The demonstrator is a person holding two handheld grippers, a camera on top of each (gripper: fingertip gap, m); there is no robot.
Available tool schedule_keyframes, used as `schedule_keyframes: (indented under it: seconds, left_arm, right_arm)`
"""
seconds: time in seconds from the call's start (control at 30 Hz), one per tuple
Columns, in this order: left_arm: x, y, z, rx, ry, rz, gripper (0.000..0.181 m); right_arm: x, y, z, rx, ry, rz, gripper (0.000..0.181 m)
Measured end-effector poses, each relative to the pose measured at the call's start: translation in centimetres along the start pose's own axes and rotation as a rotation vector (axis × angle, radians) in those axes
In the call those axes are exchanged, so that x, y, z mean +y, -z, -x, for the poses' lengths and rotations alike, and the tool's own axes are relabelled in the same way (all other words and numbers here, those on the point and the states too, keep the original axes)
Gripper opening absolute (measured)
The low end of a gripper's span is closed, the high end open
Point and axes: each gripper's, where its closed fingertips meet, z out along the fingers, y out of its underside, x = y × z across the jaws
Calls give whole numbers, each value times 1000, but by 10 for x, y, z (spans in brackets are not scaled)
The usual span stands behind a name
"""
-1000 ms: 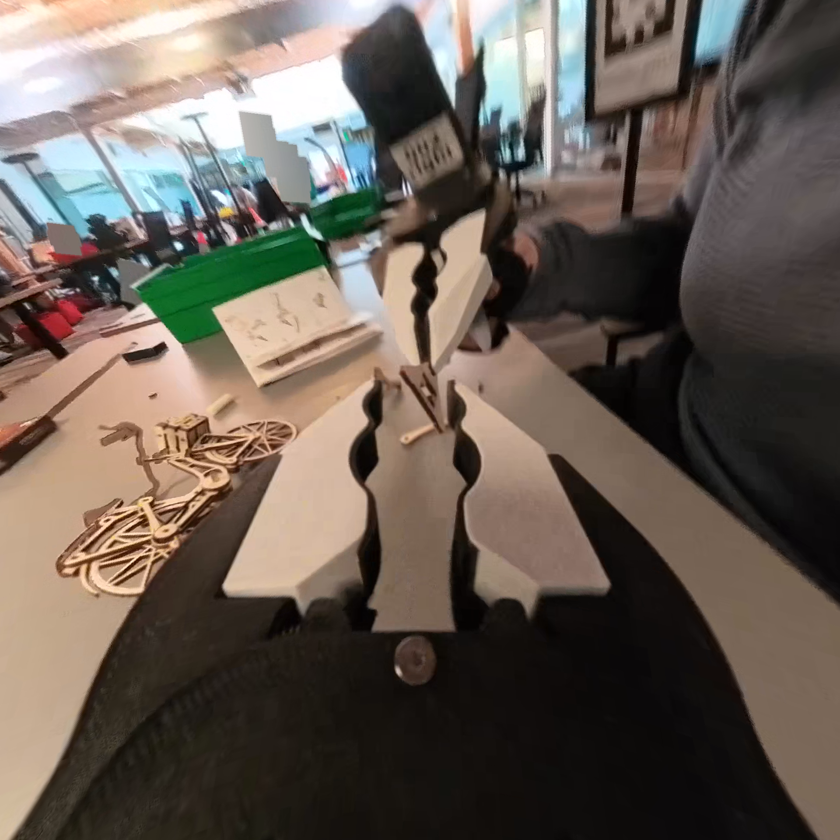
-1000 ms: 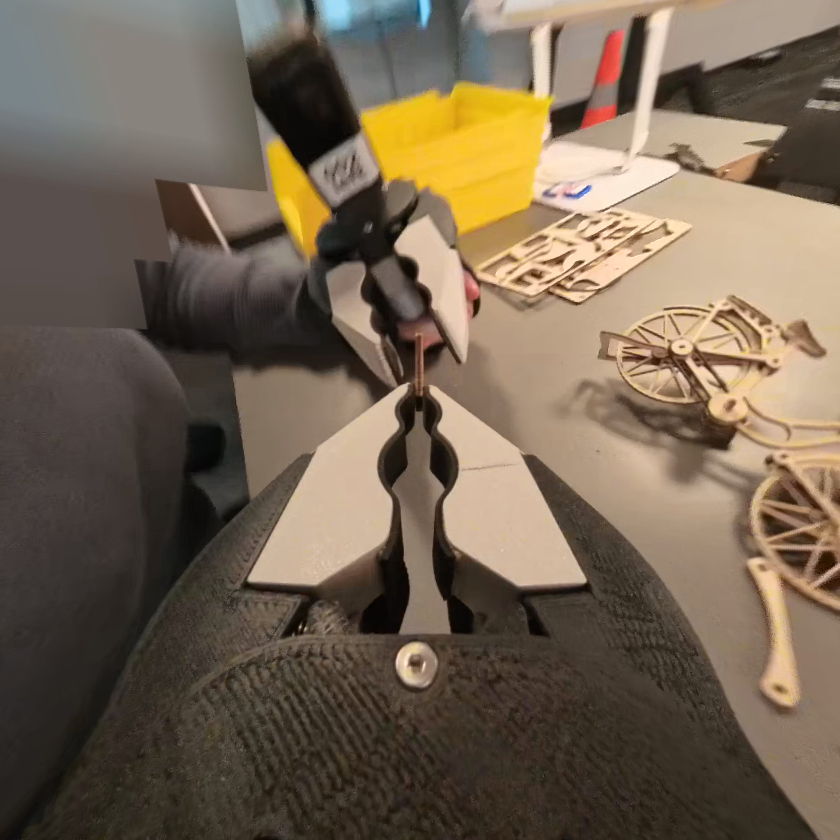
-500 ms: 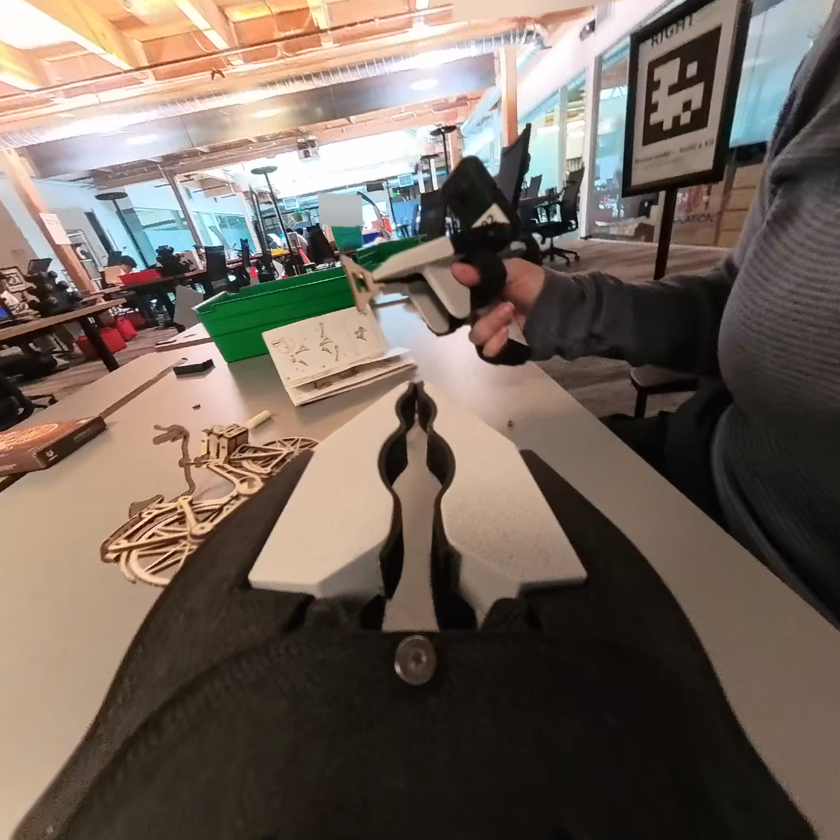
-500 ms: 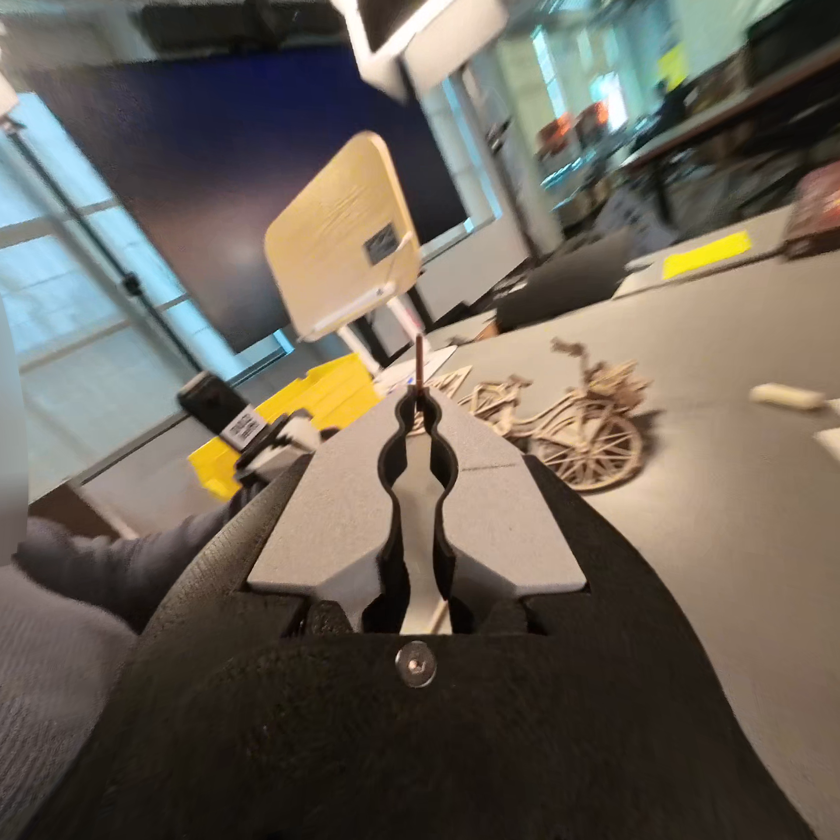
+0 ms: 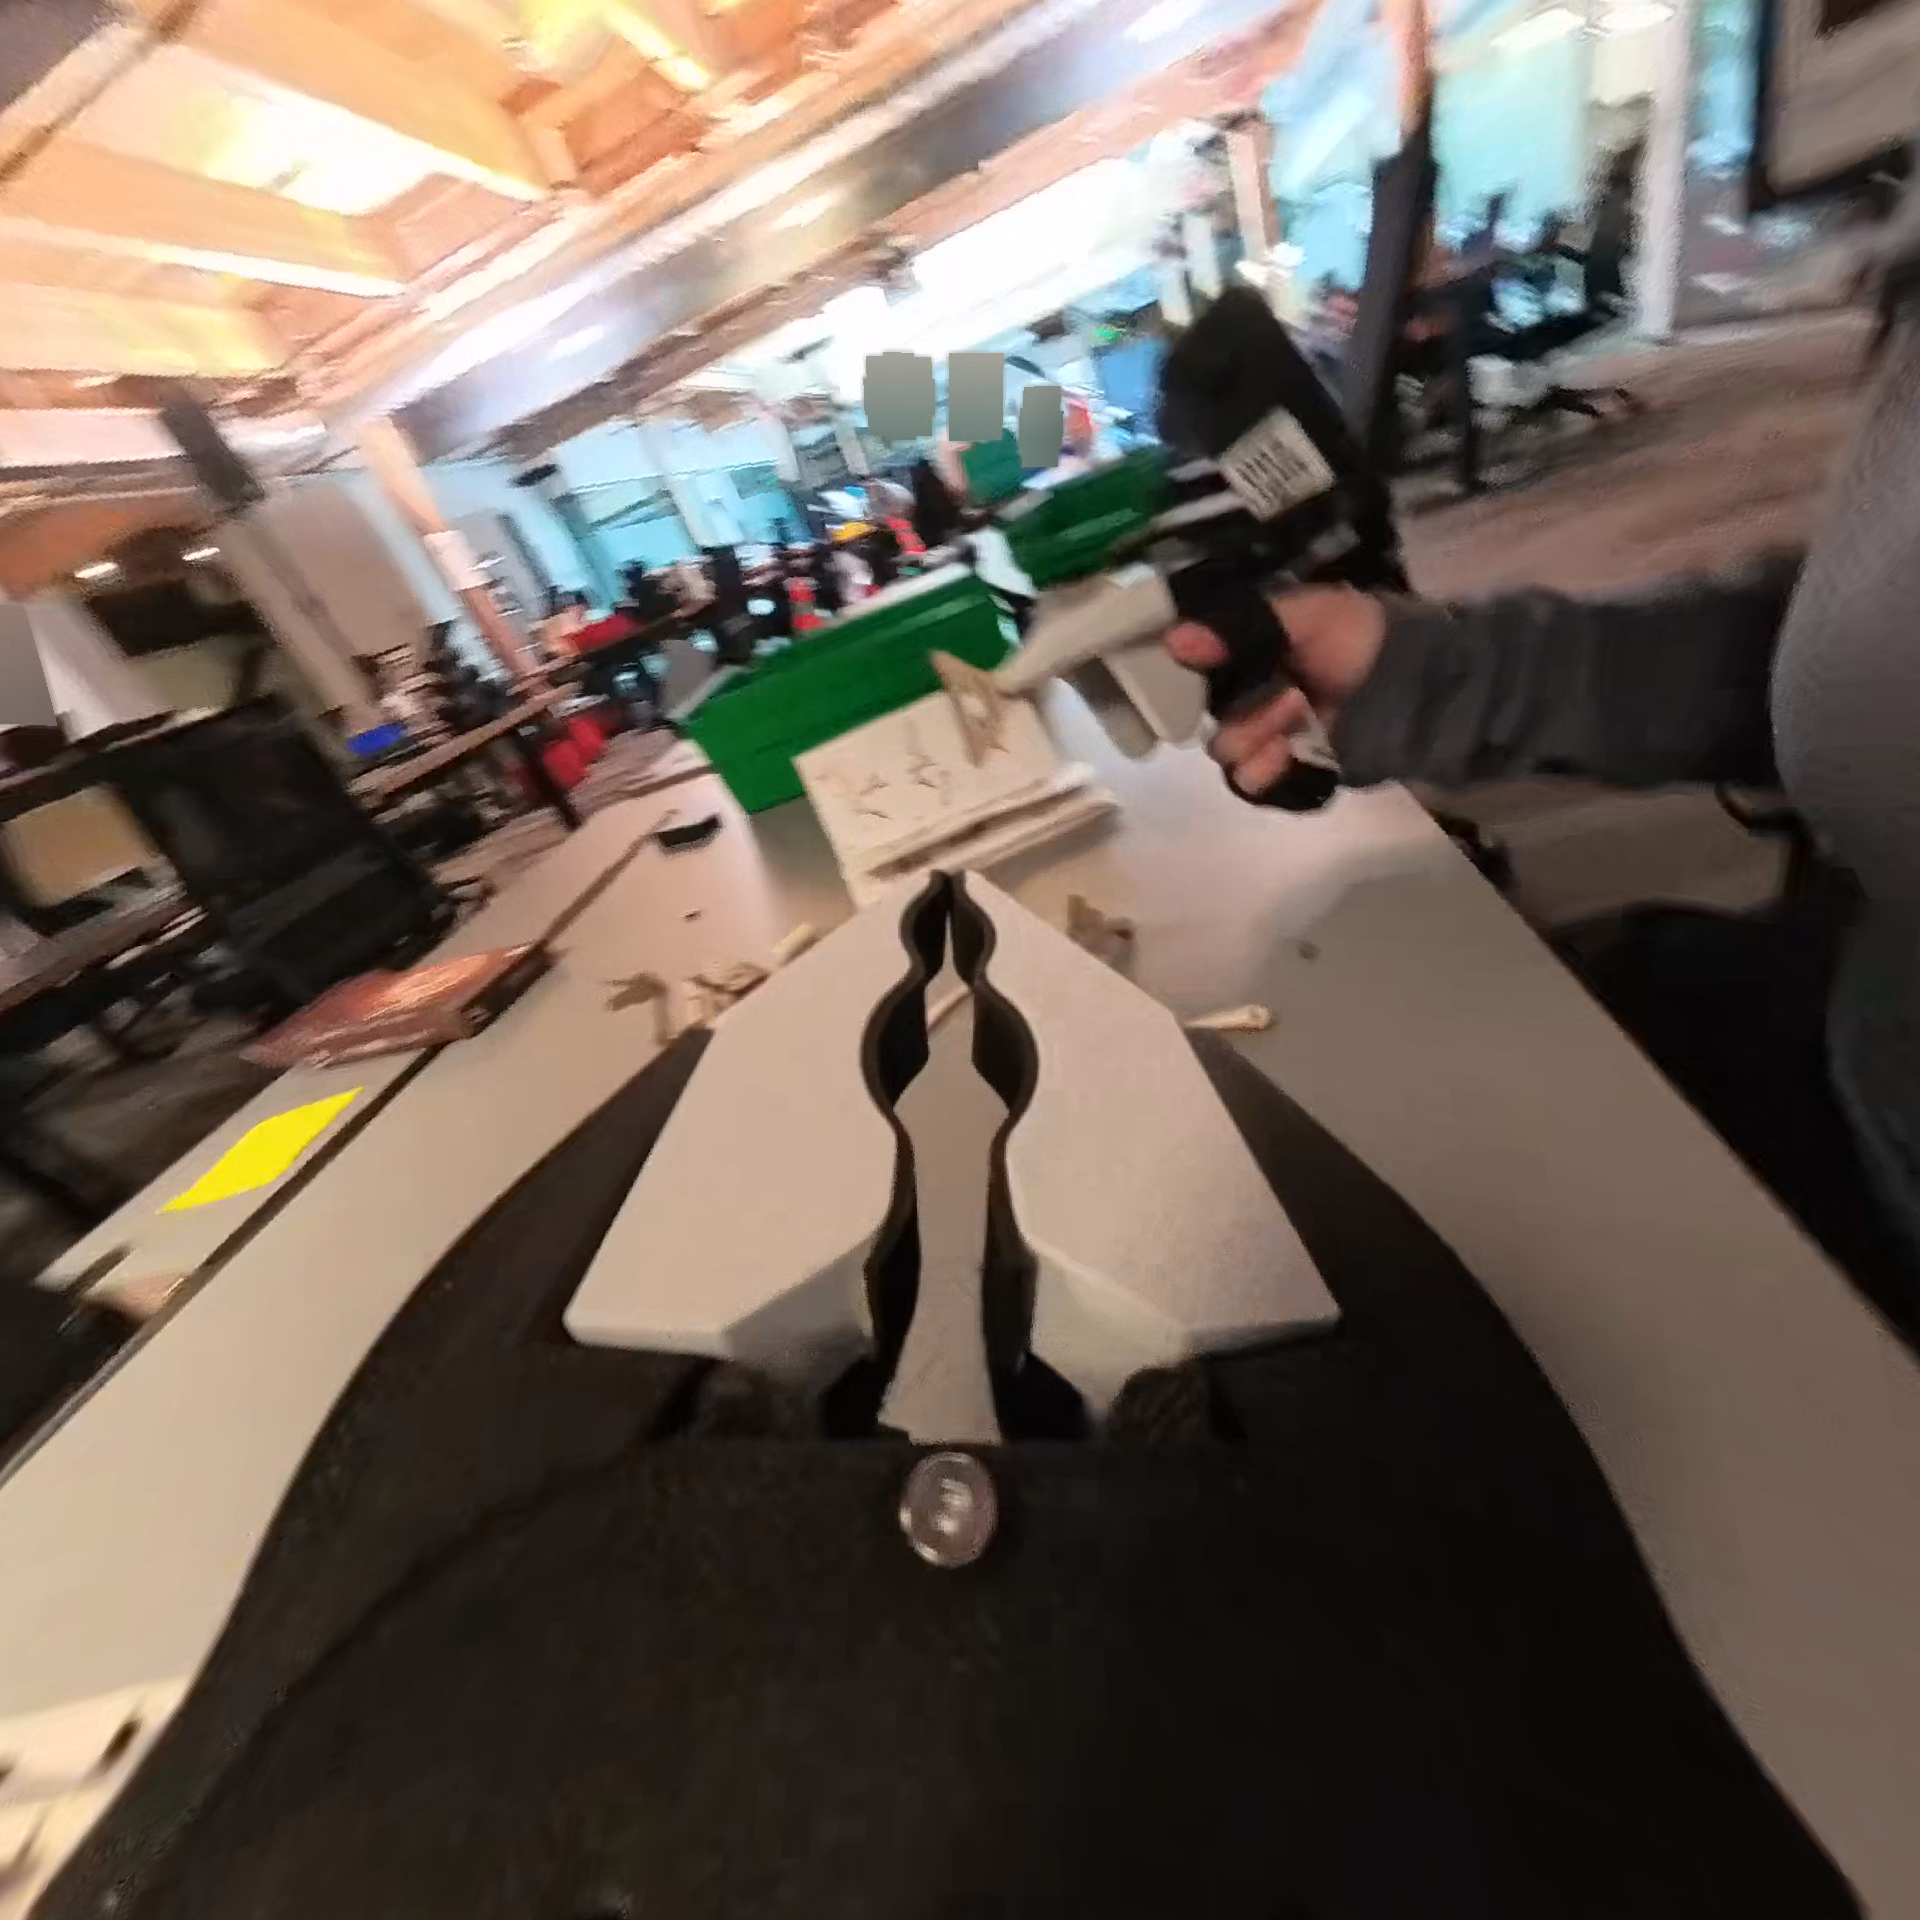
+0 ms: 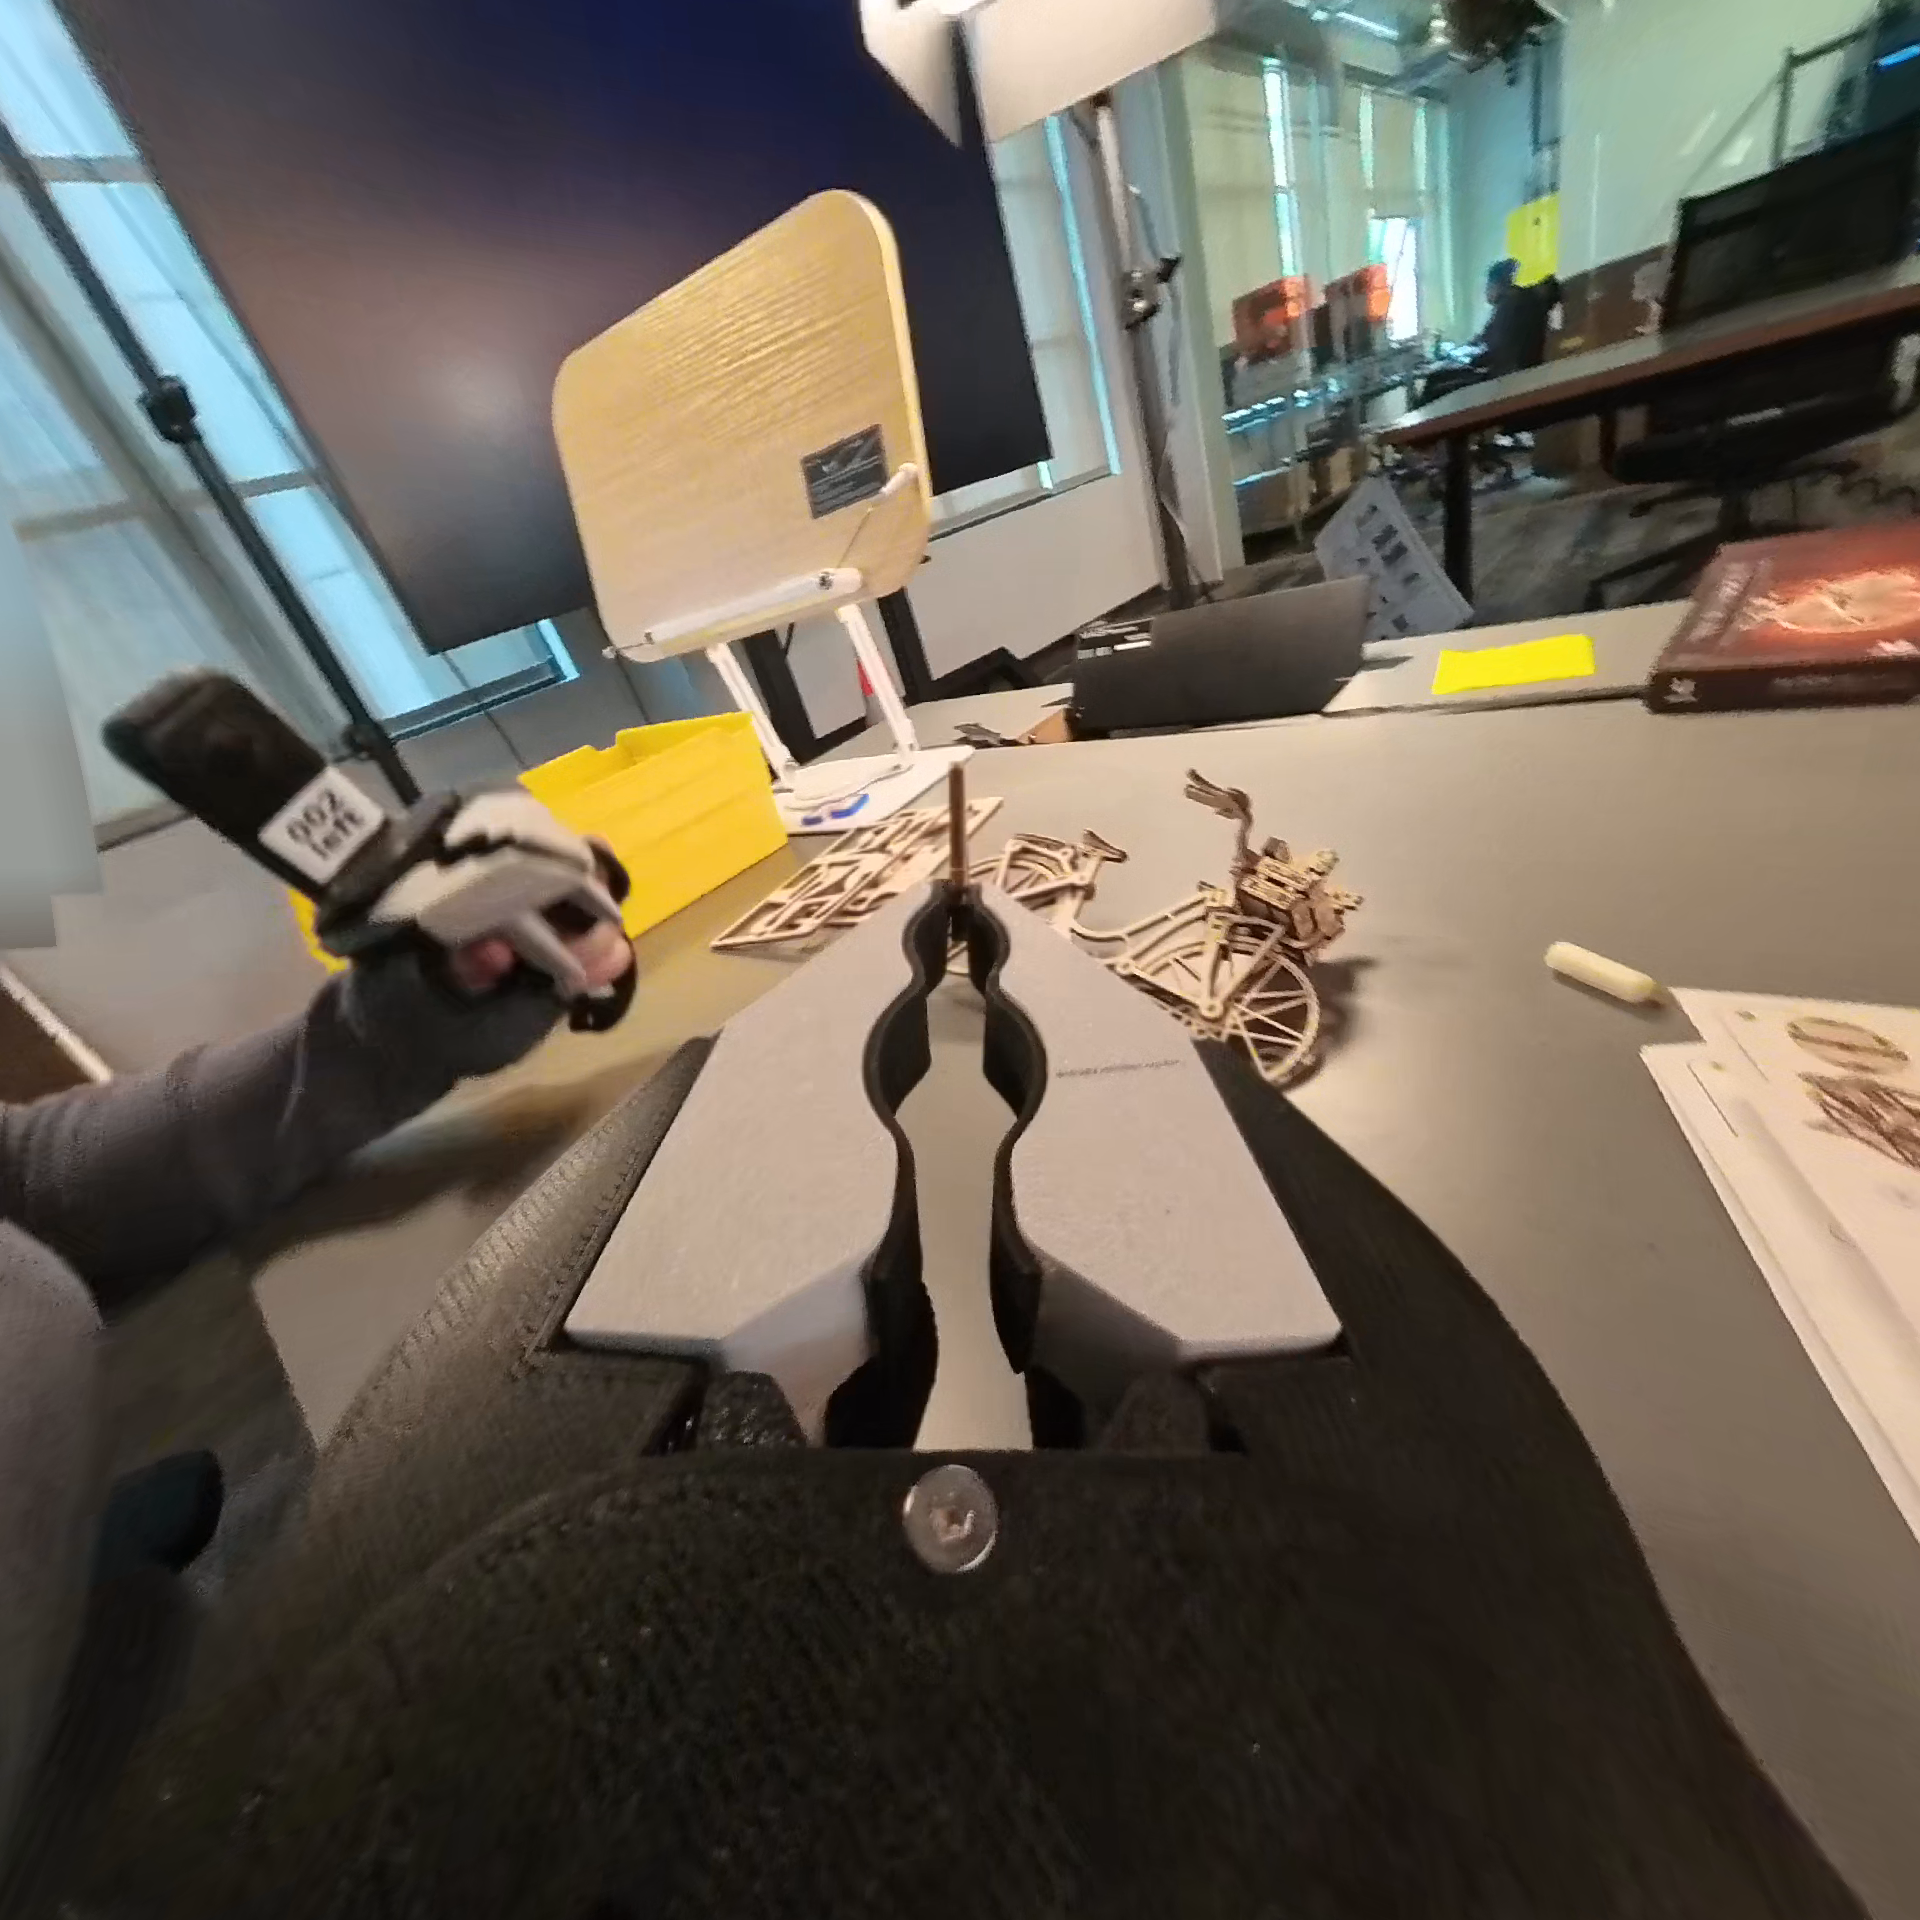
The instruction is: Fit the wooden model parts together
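My right gripper is shut on a small flat wooden part, which I see edge-on sticking up from the tips. It hangs above the table, pointing toward the wooden bicycle model. In the blurred left wrist view the right gripper holds the triangular part in the air at upper right. My left gripper is shut with nothing between the jaws. It also shows in the right wrist view, low at the left and apart from the part.
Cut-out wooden sheets, a yellow bin and a book stand lie behind. A white stick, instruction pages and a brown box are on the right. A green bin and small wooden scraps lie ahead of the left gripper. My right fingertips sit around 15 cm from my left ones. From my right tips it is roughly 20 cm to the white stick; from my left, 30 cm.
A second ago both grippers met tip to tip at the part. The left let go and shut empty; the right swung away with the part toward the bicycle model.
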Motion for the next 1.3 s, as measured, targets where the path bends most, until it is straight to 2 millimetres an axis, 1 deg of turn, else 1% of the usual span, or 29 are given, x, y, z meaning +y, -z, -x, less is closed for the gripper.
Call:
schedule_keyframes:
  seconds: [0.03,0.1,0.17,0.27,0.3,0.37,0.47,0.53,0.63,0.73,0.87,0.97,1.07,1.17,1.23,1.3]
  left_arm:
    - [-13,12,6,-57,36,-19,0]
    - [-36,40,7,-156,105,-51,2]
    - [-53,68,-1,-265,125,-13,2]
    - [-71,116,-17,-488,58,111,1]
    - [-78,133,-23,-574,30,147,0]
    - [-91,165,-38,-731,-15,200,1]
    - [-103,200,-66,-867,-68,240,1]
    - [-105,218,-81,-934,-59,243,0]
    - [-104,237,-103,-968,-14,214,0]
    - [-100,259,-119,-1024,24,203,0]
    - [-97,298,-140,-1142,27,207,0]
    - [-97,329,-161,-1252,16,217,0]
    - [-96,360,-186,-1388,-22,251,0]
    - [-94,390,-214,-1563,-117,305,0]
    - [-92,405,-232,-1664,-173,320,0]
    - [-86,419,-248,-1753,-193,344,0]
  right_arm:
    - [0,-1,3,-17,33,9,1]
    - [0,1,3,-25,117,36,1]
    - [1,3,5,-46,179,68,1]
    - [2,3,19,-133,202,95,1]
    - [2,1,26,-165,200,93,1]
    - [8,-5,49,-260,186,101,1]
    - [20,-15,87,-390,179,135,1]
    - [24,-21,114,-461,181,140,1]
    - [29,-31,151,-550,197,150,1]
    - [37,-41,184,-620,202,154,1]
    - [59,-60,227,-725,183,199,1]
    - [80,-74,261,-818,190,246,1]
    - [102,-90,294,-901,219,280,1]
    - [120,-109,327,-966,243,291,1]
    - [128,-121,350,-1009,241,280,0]
    - [136,-132,374,-1050,243,256,1]
